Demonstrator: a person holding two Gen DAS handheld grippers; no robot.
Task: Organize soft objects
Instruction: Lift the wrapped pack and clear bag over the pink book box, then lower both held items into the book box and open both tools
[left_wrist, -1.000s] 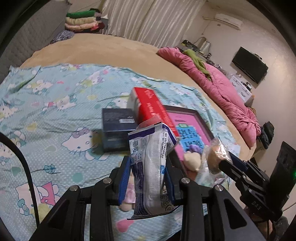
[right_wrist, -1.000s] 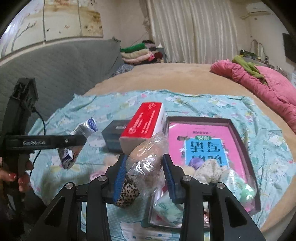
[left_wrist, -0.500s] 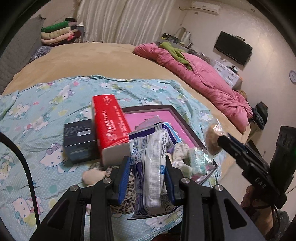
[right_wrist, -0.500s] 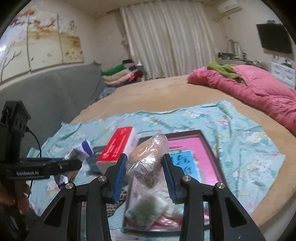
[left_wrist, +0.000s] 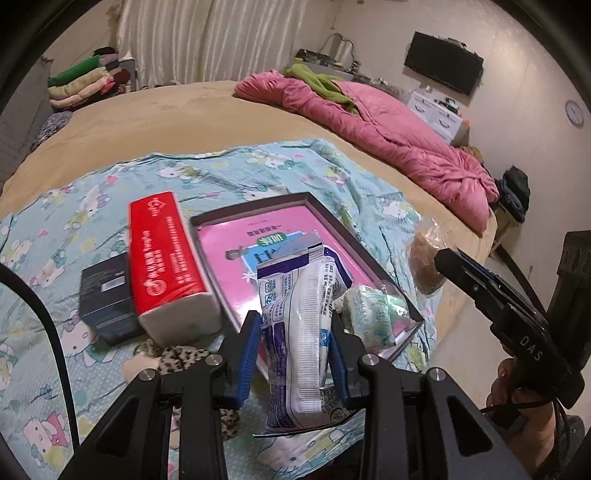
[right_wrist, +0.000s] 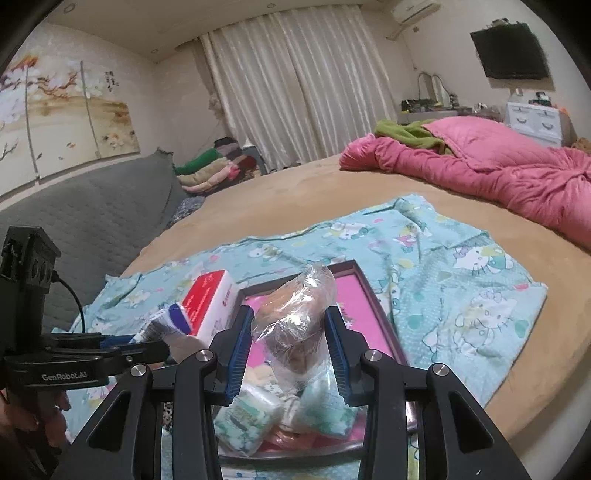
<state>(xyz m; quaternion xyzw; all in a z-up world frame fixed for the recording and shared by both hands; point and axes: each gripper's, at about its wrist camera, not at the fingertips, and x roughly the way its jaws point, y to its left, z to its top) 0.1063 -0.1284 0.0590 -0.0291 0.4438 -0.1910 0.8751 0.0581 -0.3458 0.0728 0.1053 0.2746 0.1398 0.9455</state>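
My left gripper (left_wrist: 293, 350) is shut on a white and purple plastic packet (left_wrist: 301, 325), held above the near edge of the dark-framed pink tray (left_wrist: 258, 206). My right gripper (right_wrist: 288, 347) is shut on a clear plastic bag with something brown inside (right_wrist: 295, 314), held above the same tray (right_wrist: 369, 299). Small pale green soft packs (right_wrist: 247, 417) lie in the tray's near end, also in the left wrist view (left_wrist: 373, 314). The right gripper (left_wrist: 439, 258) shows at the right in the left wrist view. The left gripper (right_wrist: 147, 343) shows at the left in the right wrist view.
A red tissue pack (left_wrist: 162, 258) and a black box (left_wrist: 107, 295) lie left of the tray on the Hello Kitty sheet (left_wrist: 74, 206). A leopard-print soft item (left_wrist: 177, 358) lies near me. A pink quilt (right_wrist: 498, 166) covers the bed's far right. Folded clothes (right_wrist: 214, 166) are stacked at the back.
Both grippers have risen and swung right with their loads still held. The tray has come under them, and the right wrist view now sees more of the room.
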